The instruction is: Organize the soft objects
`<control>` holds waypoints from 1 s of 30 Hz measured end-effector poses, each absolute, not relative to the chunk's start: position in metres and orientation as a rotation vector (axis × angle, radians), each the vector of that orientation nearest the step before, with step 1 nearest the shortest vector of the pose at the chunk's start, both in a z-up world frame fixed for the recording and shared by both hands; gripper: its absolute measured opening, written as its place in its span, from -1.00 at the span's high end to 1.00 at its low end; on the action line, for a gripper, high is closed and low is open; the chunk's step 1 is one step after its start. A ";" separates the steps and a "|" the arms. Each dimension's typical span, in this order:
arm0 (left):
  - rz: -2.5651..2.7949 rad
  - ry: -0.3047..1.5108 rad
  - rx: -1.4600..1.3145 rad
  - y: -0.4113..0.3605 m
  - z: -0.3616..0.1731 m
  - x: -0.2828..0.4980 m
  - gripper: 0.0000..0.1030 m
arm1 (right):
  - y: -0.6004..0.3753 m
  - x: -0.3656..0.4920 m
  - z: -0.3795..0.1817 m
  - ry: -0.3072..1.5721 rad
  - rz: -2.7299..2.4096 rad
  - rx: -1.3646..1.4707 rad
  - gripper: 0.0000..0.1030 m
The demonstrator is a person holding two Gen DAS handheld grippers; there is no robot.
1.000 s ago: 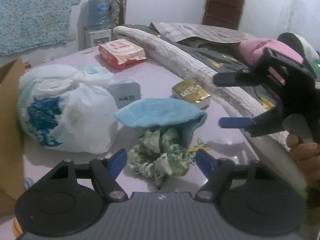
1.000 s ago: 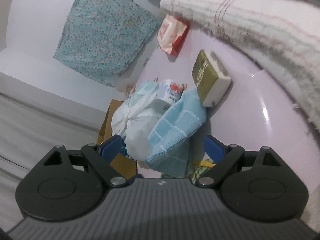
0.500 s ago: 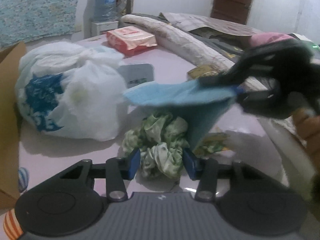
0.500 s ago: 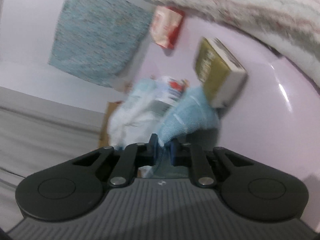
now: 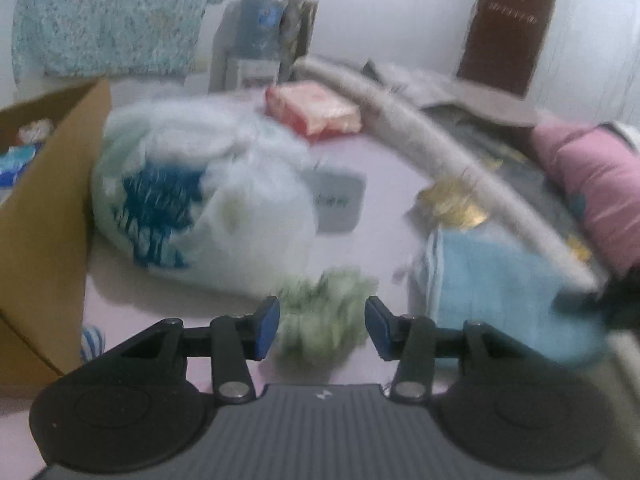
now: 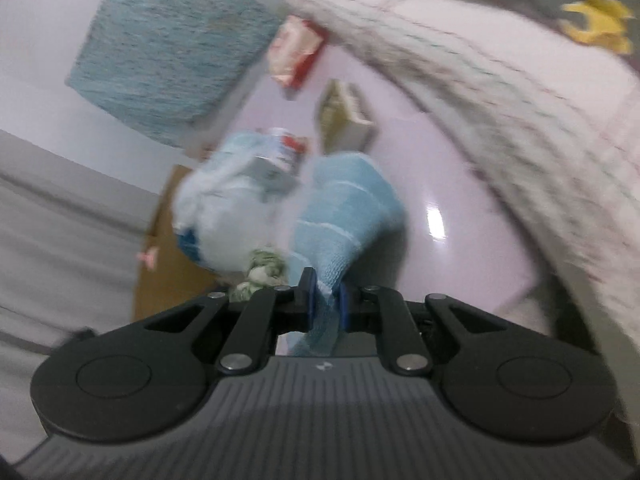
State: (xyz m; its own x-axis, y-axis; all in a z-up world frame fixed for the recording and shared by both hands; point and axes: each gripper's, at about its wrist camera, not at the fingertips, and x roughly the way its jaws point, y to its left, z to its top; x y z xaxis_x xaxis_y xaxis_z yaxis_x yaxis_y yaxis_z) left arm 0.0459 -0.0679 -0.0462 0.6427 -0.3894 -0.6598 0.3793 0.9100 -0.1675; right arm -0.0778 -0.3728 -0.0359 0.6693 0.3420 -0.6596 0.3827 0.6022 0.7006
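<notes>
A green-and-white scrunchie [image 5: 324, 312] lies on the pale pink surface [image 5: 380, 152]. My left gripper [image 5: 322, 326] is shut on it, one blue pad against each side. A light blue cloth [image 6: 348, 208] is pinched at one corner by my right gripper [image 6: 324, 300], which is shut on it. In the left wrist view the cloth [image 5: 500, 288] hangs to the right of the scrunchie. There my right gripper [image 5: 620, 300] is only a dark blur at the cloth's right end. The right wrist view shows the scrunchie [image 6: 262, 270] just left of the cloth. Both views are motion-blurred.
A knotted white plastic bag [image 5: 200, 200] sits close behind the scrunchie, with an open cardboard box [image 5: 40, 200] at the left. A grey pouch [image 5: 336, 204], a gold packet [image 5: 452, 208] and a red pack [image 5: 316, 112] lie further back. A rolled blanket [image 5: 440, 148] and pink cushion [image 5: 592, 188] bound the right.
My right gripper shut on the blue cloth and pulled it off to the right, uncovering the scrunchie. My left gripper narrowed onto the scrunchie and moved with it.
</notes>
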 end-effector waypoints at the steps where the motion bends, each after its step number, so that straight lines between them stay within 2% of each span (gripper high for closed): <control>1: -0.478 0.748 -0.027 -0.070 -0.041 0.044 0.08 | -0.374 -0.081 -0.038 0.875 -0.041 0.953 0.80; 5: -0.649 0.760 -0.001 -0.100 -0.034 0.041 0.12 | -0.378 -0.092 -0.043 0.863 -0.051 0.959 0.80; 7: -0.691 0.775 0.086 -0.125 -0.042 0.040 0.33 | -0.379 -0.096 -0.040 0.851 -0.033 0.941 0.80; 9: -0.692 0.795 0.163 -0.146 -0.054 0.039 0.47 | -0.376 -0.098 -0.033 0.845 -0.018 0.904 0.80; 13: -0.698 0.845 0.185 -0.166 -0.073 0.046 0.61 | -0.377 -0.106 -0.022 0.831 -0.018 0.868 0.80; 23: -0.709 0.837 0.199 -0.169 -0.084 0.041 0.64 | -0.363 -0.071 -0.009 0.752 0.130 0.809 0.74; 30: -0.718 0.848 0.175 -0.156 -0.087 0.041 0.63 | -0.344 -0.017 -0.031 0.891 0.223 0.805 0.73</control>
